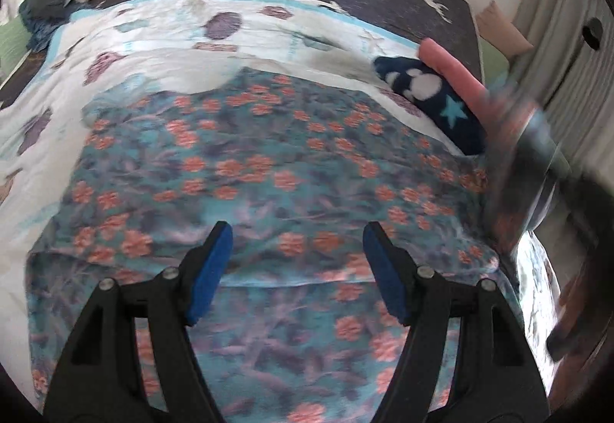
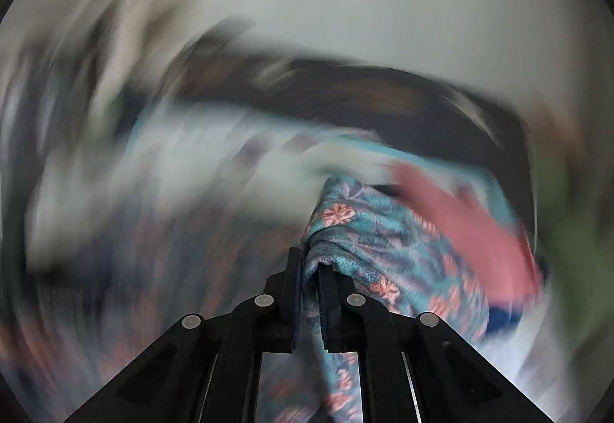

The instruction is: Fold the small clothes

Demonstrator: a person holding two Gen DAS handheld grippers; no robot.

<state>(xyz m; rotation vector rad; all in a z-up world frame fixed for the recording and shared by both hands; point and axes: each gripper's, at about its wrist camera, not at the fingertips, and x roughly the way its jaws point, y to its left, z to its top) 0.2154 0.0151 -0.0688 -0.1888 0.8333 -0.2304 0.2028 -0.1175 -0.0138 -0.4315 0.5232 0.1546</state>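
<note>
Teal floral garment (image 1: 268, 169) lies spread flat — left gripper (image 1: 297, 269) gapes above it; right gripper (image 2: 309, 292) pinches a bunched fold, seemingly lifted.

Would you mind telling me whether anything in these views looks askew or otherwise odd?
Nothing looks damaged or spilled. The teal floral-print garment lies spread over the white patterned sheet, with one bunched edge pinched in the right tool. The left tool hangs open above it. The right wrist view is heavily motion-blurred, so its background cannot be judged.
</note>
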